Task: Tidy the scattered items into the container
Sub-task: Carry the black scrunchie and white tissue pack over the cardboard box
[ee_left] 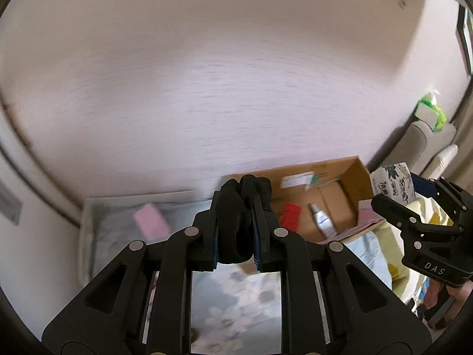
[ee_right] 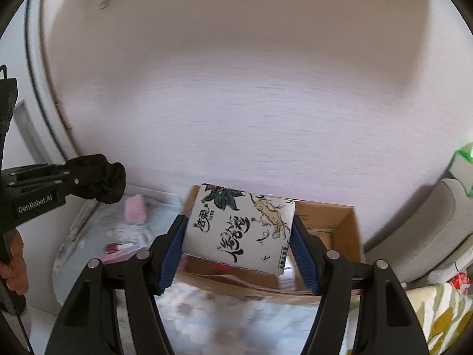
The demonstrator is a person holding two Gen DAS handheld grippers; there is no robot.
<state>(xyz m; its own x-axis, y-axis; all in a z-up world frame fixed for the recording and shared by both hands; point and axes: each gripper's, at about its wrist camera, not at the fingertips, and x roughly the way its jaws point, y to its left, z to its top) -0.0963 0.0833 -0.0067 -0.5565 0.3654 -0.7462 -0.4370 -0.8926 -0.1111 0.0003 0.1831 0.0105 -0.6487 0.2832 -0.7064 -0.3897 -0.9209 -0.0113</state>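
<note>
My left gripper (ee_left: 236,207) is shut on a bunched black cloth (ee_left: 236,222), held in the air in front of an open cardboard box (ee_left: 359,177). Inside the box lie a red item (ee_left: 291,214) and a small silver tube (ee_left: 323,222). At the right edge of the left wrist view, my right gripper (ee_left: 405,190) holds a white tissue pack (ee_left: 391,183) with dark ink print. In the right wrist view that gripper (ee_right: 239,236) is shut on the tissue pack (ee_right: 239,230), held over the cardboard box (ee_right: 348,230). The left gripper (ee_right: 97,177) with the black cloth (ee_right: 109,183) shows at left.
A pink pad (ee_right: 136,207) (ee_left: 150,222), a tangled white cable (ee_right: 130,233) and a small red-capped item (ee_right: 118,248) lie on pale flowered bedding left of the box. A pale wall rises close behind. A grey cushioned seat (ee_right: 428,236) with a green and white pack (ee_right: 464,165) stands at right.
</note>
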